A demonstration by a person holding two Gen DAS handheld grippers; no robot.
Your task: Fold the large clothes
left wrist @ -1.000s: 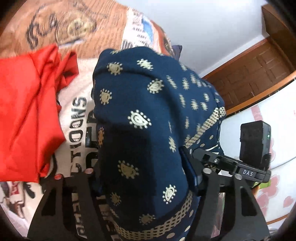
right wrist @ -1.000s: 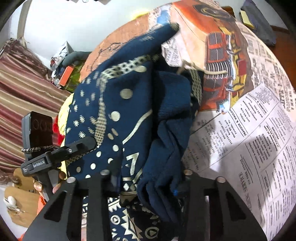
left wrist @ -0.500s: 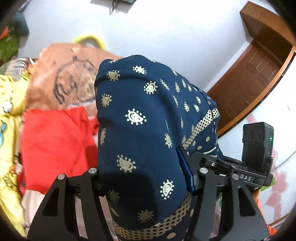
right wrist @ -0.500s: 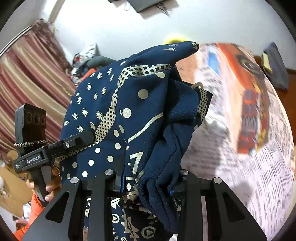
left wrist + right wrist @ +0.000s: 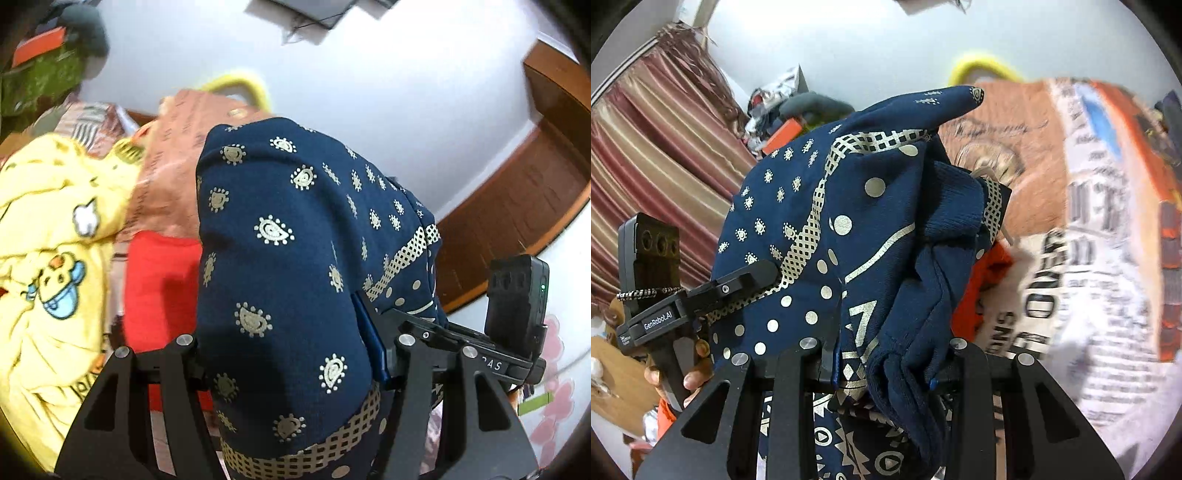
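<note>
Navy paisley garment (image 5: 288,266): bunched, peak pointing up-forward
Left gripper (image 5: 295,354): pinching garment bundle
Right gripper (image 5: 886,354): pinching gathered garment folds

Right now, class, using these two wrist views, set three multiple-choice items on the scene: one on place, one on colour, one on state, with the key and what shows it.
1. In the left wrist view, where does the red cloth lie relative to the navy garment?
A. left of it
B. right of it
C. draped on top of it

2. What colour is the print on the navy garment?
A. pink
B. pale gold
C. green

3. What is the state of the right tool?
A. open and empty
B. shut on the navy garment
C. shut on the yellow cloth

Key: 1 A, the red lies left of the navy mass. 2 B, pale gold motifs and dots cover it. 3 B, bunched navy fabric fills the gap between its fingers.
</note>
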